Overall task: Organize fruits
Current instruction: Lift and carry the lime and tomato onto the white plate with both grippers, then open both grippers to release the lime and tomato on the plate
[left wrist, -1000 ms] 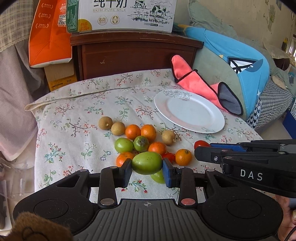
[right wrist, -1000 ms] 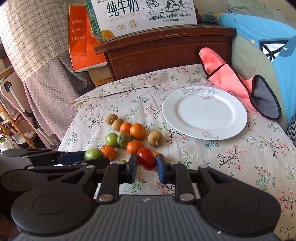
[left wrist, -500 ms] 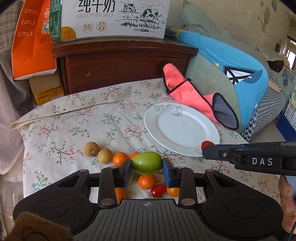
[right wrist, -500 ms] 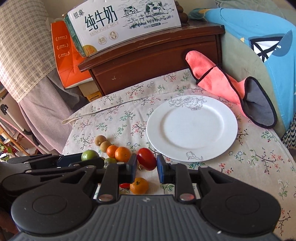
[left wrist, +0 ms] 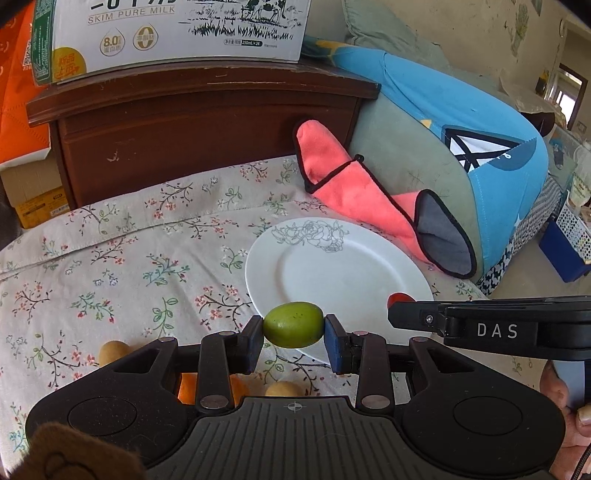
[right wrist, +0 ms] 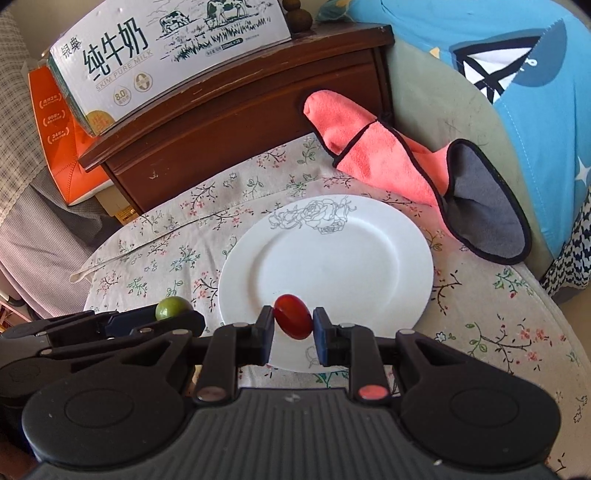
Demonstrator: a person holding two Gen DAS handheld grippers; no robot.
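My left gripper point(left wrist: 294, 334) is shut on a green fruit point(left wrist: 293, 324), held in the air over the near left rim of the white plate point(left wrist: 351, 266). My right gripper point(right wrist: 293, 330) is shut on a small red tomato point(right wrist: 292, 321), which hangs over the near part of the same plate point(right wrist: 354, 254). In the right wrist view the green fruit point(right wrist: 170, 308) shows at the left, just off the plate's edge. In the left wrist view the right gripper's side point(left wrist: 417, 320) reaches in from the right with a sliver of the tomato point(left wrist: 400, 297) above it.
A few brownish fruits point(left wrist: 112, 350) and an orange one point(left wrist: 188, 387) peek out under my left gripper on the floral tablecloth point(left wrist: 129, 258). A pink and grey cloth point(left wrist: 373, 199) lies past the plate. Behind stand a dark wooden cabinet point(left wrist: 207, 122) with a milk carton point(left wrist: 173, 33), and blue-green cushions point(left wrist: 461, 122) at the right.
Both grippers moved away from the fruit pile toward the plate, each still carrying its fruit. The plate grew larger in both views and most of the pile slid out of sight.
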